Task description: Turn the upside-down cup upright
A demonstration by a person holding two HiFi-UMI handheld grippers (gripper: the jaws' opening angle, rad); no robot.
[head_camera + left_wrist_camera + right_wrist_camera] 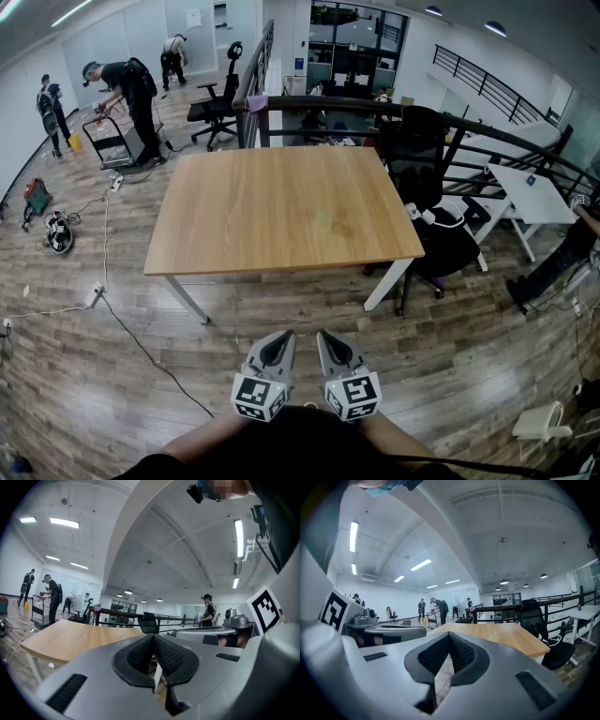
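Black ribbed pads (171, 657) meet on two grippers: the left gripper (153, 644) and the right gripper (449, 641) are both pressed together on nothing, side by side near the person. One wooden table (281, 211) stands farther off. No cup shows in any view, so its weight and best hold cannot be judged.

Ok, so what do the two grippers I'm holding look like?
Both the left gripper and right gripper are smooth grey tapered shells with black cross-hatched pads and dark ribbed slots on either side. Each carries a cube of black-and-white square markers at the rear. You're wearing a black top.
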